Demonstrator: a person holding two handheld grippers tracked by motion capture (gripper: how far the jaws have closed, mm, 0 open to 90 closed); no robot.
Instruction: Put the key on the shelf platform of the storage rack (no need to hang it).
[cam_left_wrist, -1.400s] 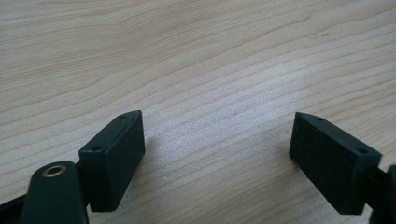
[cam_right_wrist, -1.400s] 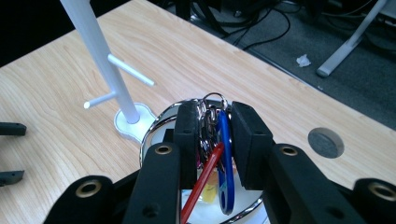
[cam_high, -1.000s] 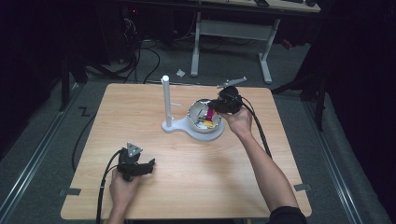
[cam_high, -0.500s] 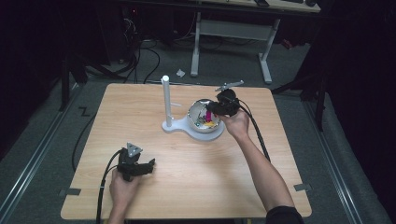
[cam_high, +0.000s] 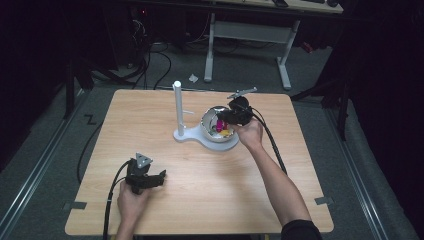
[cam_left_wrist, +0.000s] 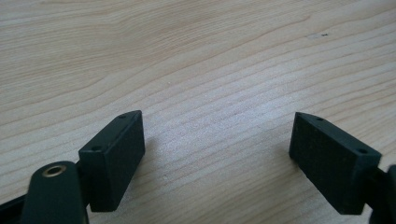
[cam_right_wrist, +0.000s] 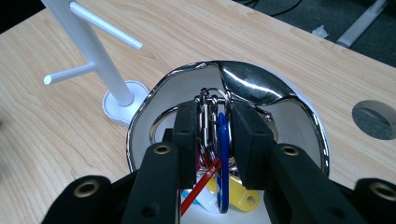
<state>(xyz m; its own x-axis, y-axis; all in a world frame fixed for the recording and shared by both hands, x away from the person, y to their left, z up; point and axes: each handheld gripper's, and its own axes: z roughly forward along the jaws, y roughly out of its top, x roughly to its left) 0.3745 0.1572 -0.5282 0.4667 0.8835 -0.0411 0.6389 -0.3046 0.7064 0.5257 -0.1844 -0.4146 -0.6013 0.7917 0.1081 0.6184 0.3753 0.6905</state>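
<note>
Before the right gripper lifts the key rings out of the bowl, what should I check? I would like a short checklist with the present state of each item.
1. Right gripper closed on the key rings: ok, pads press them from both sides.
2. All coloured tags caught in the grip: cannot tell; the yellow and white ones lie below the jaws.
3. Rings free of the bowl rim: cannot tell.
4. White stand pegs free: ok, nothing hangs there.
5. Left gripper out of the way: ok, open over bare table.
</note>
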